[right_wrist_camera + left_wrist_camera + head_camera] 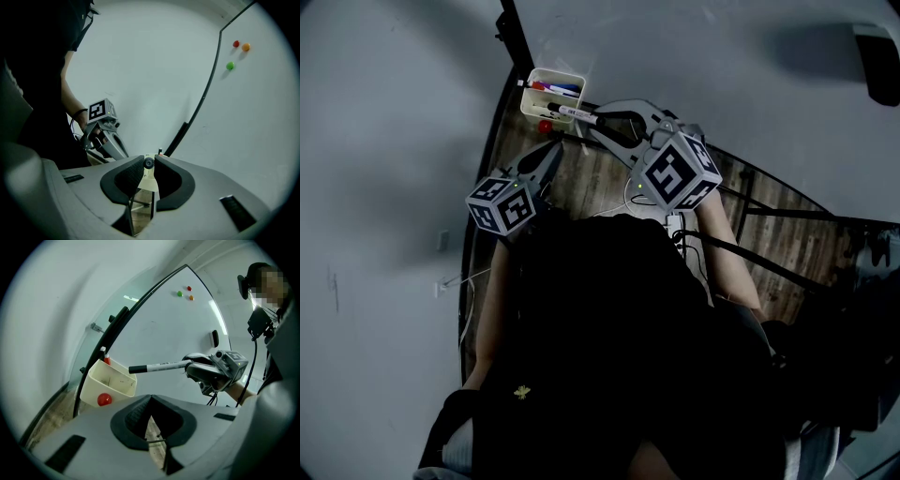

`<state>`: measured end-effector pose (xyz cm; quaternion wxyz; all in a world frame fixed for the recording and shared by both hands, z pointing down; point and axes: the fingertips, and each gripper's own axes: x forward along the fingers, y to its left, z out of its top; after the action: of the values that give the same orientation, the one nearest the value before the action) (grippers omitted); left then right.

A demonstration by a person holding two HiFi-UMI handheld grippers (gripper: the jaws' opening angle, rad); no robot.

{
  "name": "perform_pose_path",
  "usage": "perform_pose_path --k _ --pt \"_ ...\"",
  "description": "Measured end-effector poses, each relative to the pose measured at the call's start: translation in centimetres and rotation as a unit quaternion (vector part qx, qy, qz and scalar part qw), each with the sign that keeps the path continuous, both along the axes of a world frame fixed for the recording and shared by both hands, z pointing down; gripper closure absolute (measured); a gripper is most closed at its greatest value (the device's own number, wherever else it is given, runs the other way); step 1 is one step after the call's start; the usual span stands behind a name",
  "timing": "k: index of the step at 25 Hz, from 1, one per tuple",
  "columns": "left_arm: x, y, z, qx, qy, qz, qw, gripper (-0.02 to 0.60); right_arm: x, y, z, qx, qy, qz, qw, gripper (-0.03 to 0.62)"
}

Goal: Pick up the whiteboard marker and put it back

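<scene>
The left gripper (151, 399) is hovering with its jaws together on nothing. Beyond it, the right gripper (192, 365) is clamping the whiteboard marker (161, 365) by its rear end, holding it roughly level with its black cap just over the white tray (115, 380), which is sitting at the edge of the whiteboard (178, 329) with a red magnet (104, 399) sticking to its front

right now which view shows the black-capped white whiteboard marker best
The left gripper view: the white whiteboard marker lies side-on, full length, in the right gripper. The head view shows it small and dim; the right gripper view shows only its end.
</scene>
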<state>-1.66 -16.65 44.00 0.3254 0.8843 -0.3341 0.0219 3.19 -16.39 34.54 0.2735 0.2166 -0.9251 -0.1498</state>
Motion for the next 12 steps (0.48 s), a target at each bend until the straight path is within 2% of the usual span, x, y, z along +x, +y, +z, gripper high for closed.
perform_pose_path --k 12 --pt "-0.5 0.4 -0.2 0.000 0.006 -0.005 1.0000 0.549 0.1 -1.2 -0.3 0.001 -0.004 0.019 1.000 0.508"
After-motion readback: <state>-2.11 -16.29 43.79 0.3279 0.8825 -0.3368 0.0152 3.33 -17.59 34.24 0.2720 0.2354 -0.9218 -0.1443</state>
